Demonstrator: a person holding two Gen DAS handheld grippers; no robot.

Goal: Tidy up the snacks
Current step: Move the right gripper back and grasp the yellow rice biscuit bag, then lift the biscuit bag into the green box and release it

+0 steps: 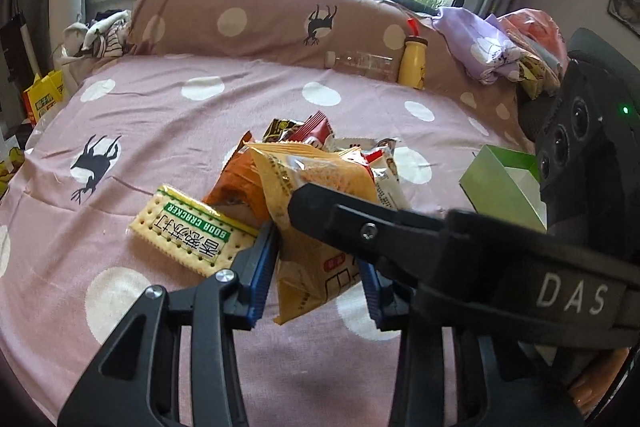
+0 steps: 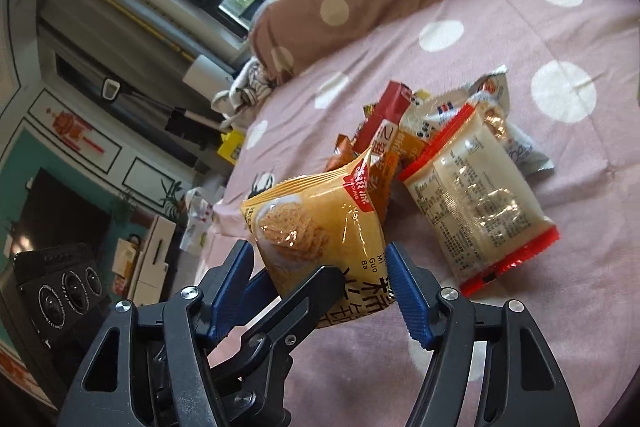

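A yellow rice-cracker packet (image 1: 316, 227) (image 2: 320, 239) stands between the jaws of both grippers, above the pink polka-dot bed. My left gripper (image 1: 316, 275) has its blue pads on either side of the packet's lower part. My right gripper (image 2: 320, 287) also brackets the packet with its blue pads; its black body crosses the left wrist view (image 1: 400, 227). Whether either one presses the packet is unclear. A pile of snack packets (image 1: 320, 143) lies behind. A soda cracker pack (image 1: 188, 231) lies left of it. A clear red-edged packet (image 2: 480, 195) lies to the right.
A green and white open box (image 1: 504, 187) sits at the right of the bed. A yellow bottle (image 1: 412, 63) and a clear plastic bottle (image 1: 360, 61) lie against the brown pillow roll (image 1: 260, 19). Lilac cloth (image 1: 480, 43) is heaped at the back right.
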